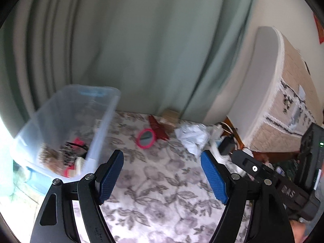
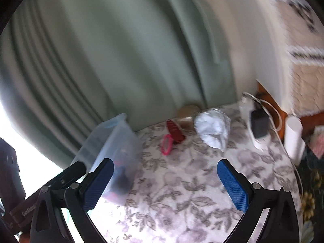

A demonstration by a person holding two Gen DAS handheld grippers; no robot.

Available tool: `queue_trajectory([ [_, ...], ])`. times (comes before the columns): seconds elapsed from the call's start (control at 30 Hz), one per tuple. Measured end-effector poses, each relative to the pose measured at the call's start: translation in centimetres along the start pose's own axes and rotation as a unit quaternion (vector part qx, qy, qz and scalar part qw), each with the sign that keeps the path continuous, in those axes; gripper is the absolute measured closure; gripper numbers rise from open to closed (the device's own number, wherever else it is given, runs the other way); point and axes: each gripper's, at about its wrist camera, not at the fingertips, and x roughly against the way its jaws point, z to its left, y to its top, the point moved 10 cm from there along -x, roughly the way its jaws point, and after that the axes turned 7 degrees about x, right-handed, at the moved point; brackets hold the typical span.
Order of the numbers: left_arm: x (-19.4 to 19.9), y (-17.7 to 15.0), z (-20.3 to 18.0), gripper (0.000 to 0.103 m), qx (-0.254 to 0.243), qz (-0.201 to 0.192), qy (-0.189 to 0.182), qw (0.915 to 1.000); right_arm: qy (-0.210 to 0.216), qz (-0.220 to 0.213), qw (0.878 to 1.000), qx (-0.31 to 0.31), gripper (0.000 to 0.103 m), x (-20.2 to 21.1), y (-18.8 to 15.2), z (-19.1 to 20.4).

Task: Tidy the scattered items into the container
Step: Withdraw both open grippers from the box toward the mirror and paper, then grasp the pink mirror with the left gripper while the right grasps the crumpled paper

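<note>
A clear plastic container (image 1: pixel 105 109) stands at the left on the floral cloth, with several items inside; it also shows in the right wrist view (image 2: pixel 113 137). A pink round mirror (image 1: pixel 146 137) (image 2: pixel 167 143), a red packet (image 1: pixel 157 126) (image 2: pixel 175 130), a crumpled white paper (image 1: pixel 192 136) (image 2: pixel 212 128) and a small tan box (image 1: pixel 170 116) lie at the back. My left gripper (image 1: pixel 162 158) is open and empty, in front of the mirror. My right gripper (image 2: pixel 165 167) is open and empty, apart from the items.
Green curtains hang behind the table. A black charger (image 2: pixel 258 122) on a white power strip with cables and a white cylinder (image 2: pixel 293 139) stand at the right. A cloth-covered white appliance (image 1: pixel 263 81) rises at the right.
</note>
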Motion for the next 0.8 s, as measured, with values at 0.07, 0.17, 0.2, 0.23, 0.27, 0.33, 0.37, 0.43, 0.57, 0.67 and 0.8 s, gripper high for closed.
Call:
queue_trajectory([
  [0.07, -0.9, -0.5, -0.7, 0.024, -0.008, 0.010, -0.001, 0.9999, -0.008, 0.003, 1.000, -0.013, 0.000, -0.1, -0.3, -1.5],
  [0.17, -2.4, -1.4, -1.4, 0.024, -0.018, 0.029, -0.005, 0.9994, -0.019, 0.013, 0.999, -0.029, 0.000, -0.6, -0.9, -3.6],
  [0.2, -2.9, -1.7, -1.5, 0.024, -0.021, 0.034, -0.006, 0.9992, -0.020, 0.016, 0.999, -0.033, 0.000, -0.8, -1.1, -4.1],
  [0.23, -3.5, -2.1, -1.7, 0.024, -0.023, 0.039, -0.007, 0.9989, -0.022, 0.019, 0.999, -0.036, 0.000, -1.0, -1.2, -4.6],
  [0.27, -3.9, -2.3, -1.8, 0.024, -0.026, 0.043, -0.007, 0.9987, -0.023, 0.022, 0.999, -0.040, 0.000, -1.3, -1.4, -5.1],
  [0.33, -4.8, -2.7, -1.8, 0.024, -0.028, 0.049, -0.007, 0.9984, -0.024, 0.028, 0.998, -0.045, 0.000, -1.8, -1.8, -5.8],
  [0.37, -5.4, -2.8, -1.9, 0.024, -0.028, 0.052, -0.008, 0.9982, -0.025, 0.032, 0.998, -0.047, 0.000, -2.1, -1.9, -6.2],
  [0.43, -6.4, -2.9, -2.1, 0.024, -0.028, 0.057, -0.010, 0.9980, -0.027, 0.039, 0.998, -0.047, 0.000, -2.8, -2.2, -6.7],
  [0.57, -8.4, -2.7, -2.4, 0.024, -0.031, 0.056, -0.017, 0.9978, -0.027, 0.053, 0.997, -0.042, 0.000, -4.3, -2.6, -7.2],
  [0.67, -9.8, -2.5, -2.4, 0.024, -0.039, 0.052, -0.015, 0.9978, -0.030, 0.062, 0.997, -0.034, 0.000, -5.4, -2.7, -7.5],
  [0.8, -12.3, -2.3, -1.6, 0.024, -0.060, 0.050, 0.010, 0.9969, -0.032, 0.076, 0.996, -0.034, 0.000, -7.0, -3.0, -8.1],
])
